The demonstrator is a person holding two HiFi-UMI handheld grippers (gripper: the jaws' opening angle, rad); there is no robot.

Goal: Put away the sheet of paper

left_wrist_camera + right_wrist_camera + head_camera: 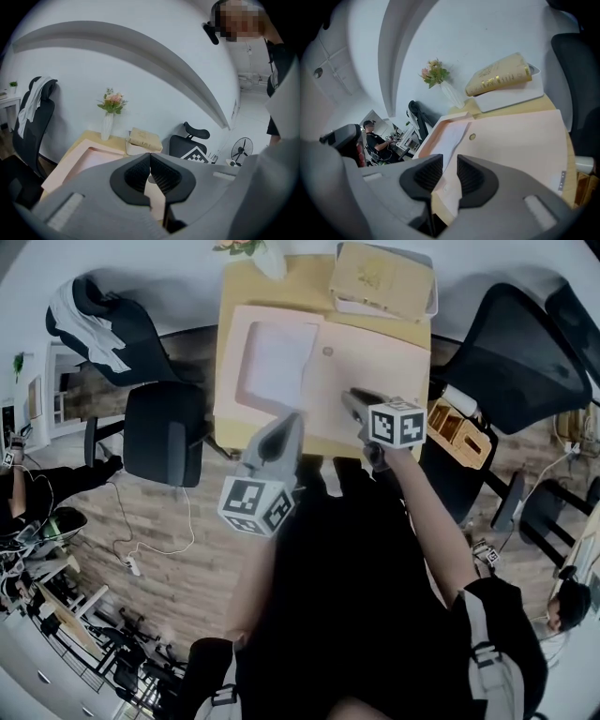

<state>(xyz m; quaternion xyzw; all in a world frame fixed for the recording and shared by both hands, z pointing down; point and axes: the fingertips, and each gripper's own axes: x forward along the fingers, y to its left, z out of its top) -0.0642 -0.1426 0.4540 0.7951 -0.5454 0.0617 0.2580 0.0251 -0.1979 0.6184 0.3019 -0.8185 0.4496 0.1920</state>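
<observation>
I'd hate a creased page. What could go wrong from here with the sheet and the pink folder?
1. The right gripper has its jaws apart around the folder at its near edge; a shallow bite might slip as the cover swings.
2. The sheet lies loose in the open folder; a quick fold could shift or crease it.
3. The vase stands beyond the folder; pushing the folder away might tip it.

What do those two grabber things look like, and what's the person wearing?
Both the left gripper and right gripper are smooth grey wedges with black ribbed pads inside. Each carries a white cube printed with black square markers. The person wears black clothes.
</observation>
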